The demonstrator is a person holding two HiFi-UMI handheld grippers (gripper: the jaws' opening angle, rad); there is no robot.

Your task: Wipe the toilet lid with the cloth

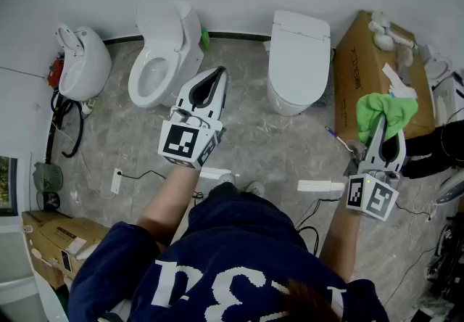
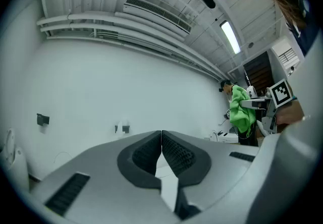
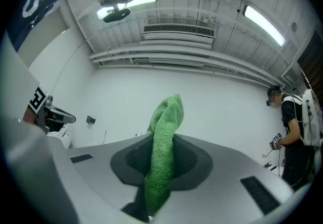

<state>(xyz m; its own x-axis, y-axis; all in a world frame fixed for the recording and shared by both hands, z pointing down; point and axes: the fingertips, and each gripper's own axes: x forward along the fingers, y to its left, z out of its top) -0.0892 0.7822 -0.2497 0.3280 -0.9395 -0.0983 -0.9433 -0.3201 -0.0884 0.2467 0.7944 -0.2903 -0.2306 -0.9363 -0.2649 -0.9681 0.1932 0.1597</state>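
A green cloth point(image 1: 384, 112) hangs from my right gripper point(image 1: 382, 123), which is shut on it, held up at the right over a cardboard box. In the right gripper view the cloth point(image 3: 164, 155) stands pinched between the jaws. A white toilet with its lid point(image 1: 299, 51) down stands by the far wall, centre right. My left gripper point(image 1: 214, 80) is shut with nothing in it, raised between the two toilets; its jaws meet in the left gripper view point(image 2: 161, 134), where the cloth point(image 2: 241, 109) shows at the right.
A second toilet point(image 1: 161, 52) with its lid raised stands left of the closed one. A white fixture point(image 1: 81, 59) is at the far left. A cardboard box point(image 1: 373, 67) with white items lies right of the closed toilet. Cables and power strips point(image 1: 320, 186) cross the floor.
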